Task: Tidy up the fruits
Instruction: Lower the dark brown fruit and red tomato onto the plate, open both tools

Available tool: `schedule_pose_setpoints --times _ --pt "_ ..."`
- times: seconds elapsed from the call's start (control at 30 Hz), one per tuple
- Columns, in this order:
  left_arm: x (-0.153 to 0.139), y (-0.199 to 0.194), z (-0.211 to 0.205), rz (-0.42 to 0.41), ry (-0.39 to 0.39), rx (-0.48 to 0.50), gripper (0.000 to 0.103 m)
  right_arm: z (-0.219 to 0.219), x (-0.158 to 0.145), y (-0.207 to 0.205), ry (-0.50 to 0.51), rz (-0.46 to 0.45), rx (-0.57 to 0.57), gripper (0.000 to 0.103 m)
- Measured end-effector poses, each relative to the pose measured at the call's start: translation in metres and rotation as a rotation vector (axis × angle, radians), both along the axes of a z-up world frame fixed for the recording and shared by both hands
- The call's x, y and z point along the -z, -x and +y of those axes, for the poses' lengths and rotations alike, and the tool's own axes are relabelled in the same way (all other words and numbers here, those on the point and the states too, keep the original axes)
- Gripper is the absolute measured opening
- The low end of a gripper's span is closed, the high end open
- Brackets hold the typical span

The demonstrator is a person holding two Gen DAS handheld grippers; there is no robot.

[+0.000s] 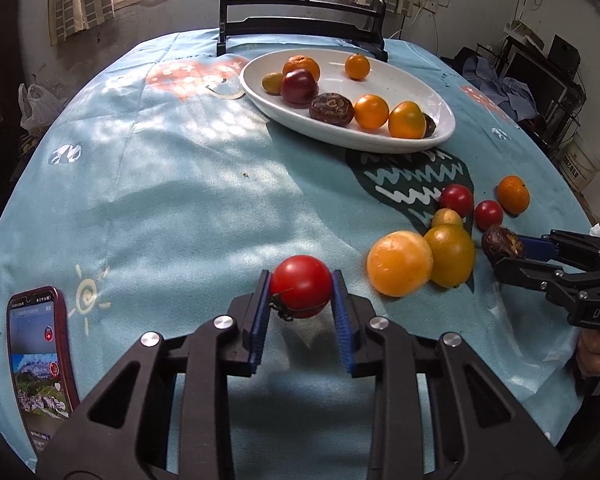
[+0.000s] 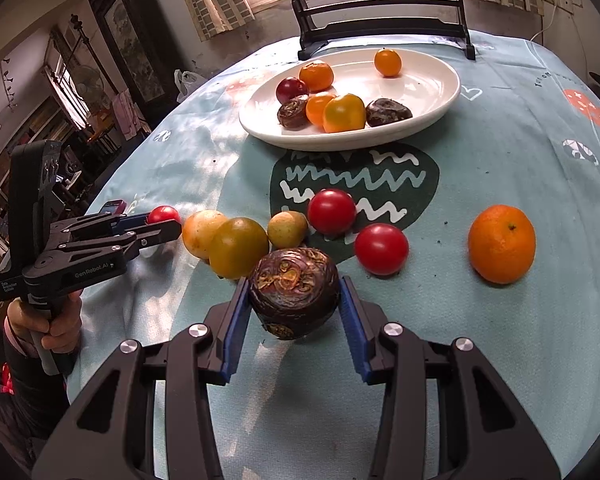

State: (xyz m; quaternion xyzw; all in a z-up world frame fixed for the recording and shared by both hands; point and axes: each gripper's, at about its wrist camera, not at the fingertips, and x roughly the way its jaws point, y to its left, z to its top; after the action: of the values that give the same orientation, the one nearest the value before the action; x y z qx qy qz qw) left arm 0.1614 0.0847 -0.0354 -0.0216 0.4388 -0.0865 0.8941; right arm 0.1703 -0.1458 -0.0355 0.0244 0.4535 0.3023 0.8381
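Between left fingers [image 1: 260, 312]: red tomato [image 1: 301, 290]; between right: water chestnut [image 2: 294, 293].

Both hand-held grippers [image 1: 300, 292] [image 2: 294, 300] clamped, loaded.

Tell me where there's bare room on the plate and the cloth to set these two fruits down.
On the white plate, the right end past the dark fruit is bare; its left half is crowded. On the cloth, a wide bare stretch lies between the phone and the plate. The loose fruit cluster beside both grippers is tight.
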Motion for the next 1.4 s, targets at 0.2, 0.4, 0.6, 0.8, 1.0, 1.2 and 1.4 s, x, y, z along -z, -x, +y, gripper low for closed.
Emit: schedule_pose_setpoints --times 0.2,0.4,0.6,0.8,1.0,1.2,1.4 --pt "-0.034 -0.022 -0.019 -0.077 0.067 -0.016 0.029 0.001 -0.005 0.004 -0.045 -0.022 -0.03 0.045" --pt "-0.051 -0.064 -0.039 -0.085 0.113 -0.077 0.03 -0.004 -0.02 0.007 -0.09 -0.118 -0.012 0.045" --pt "-0.062 -0.105 -0.049 -0.143 0.056 -0.111 0.03 -0.013 -0.054 -0.039 -0.122 -0.202 0.136 0.045" --pt "-0.045 -0.13 -0.043 -0.101 0.046 -0.128 0.03 -0.003 -0.056 -0.109 -0.065 -0.197 0.248 0.044" --pt "-0.033 -0.142 -0.035 -0.066 0.021 -0.156 0.03 0.013 -0.032 -0.146 0.0 -0.15 0.275 0.045" --pt "-0.04 -0.132 -0.039 -0.115 -0.039 -0.174 0.07 0.012 -0.035 -0.145 -0.006 -0.141 0.269 0.05" --pt "-0.058 -0.099 -0.038 -0.211 -0.096 -0.186 0.093 -0.011 -0.058 -0.106 -0.021 -0.25 0.246 0.05"
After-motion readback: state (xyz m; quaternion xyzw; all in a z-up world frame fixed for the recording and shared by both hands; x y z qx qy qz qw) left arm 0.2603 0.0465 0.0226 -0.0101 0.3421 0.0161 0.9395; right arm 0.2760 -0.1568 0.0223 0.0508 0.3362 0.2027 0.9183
